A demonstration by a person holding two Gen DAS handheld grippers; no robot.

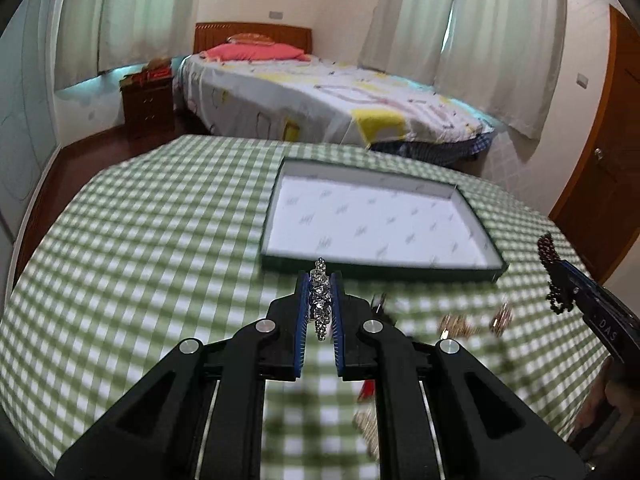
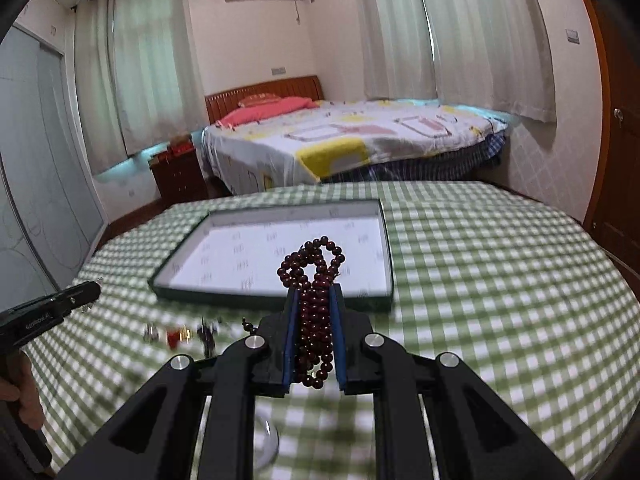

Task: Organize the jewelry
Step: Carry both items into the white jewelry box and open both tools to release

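Where bed (image 2: pixel 360 140) backs checked tablecloth (image 2: pixel 480 260): tray (image 2: pixel 384 240), blurred trinkets.

A tray (image 1: pixel 476 276) lies on the desk (image 1: pixel 160 240), toward its far side. Small jewelry pieces (image 1: pixel 472 324) lie on the desk before the tray. Behind the desk stands a bed (image 2: pixel 360 140), with a nightstand (image 2: pixel 178 178) to its left.
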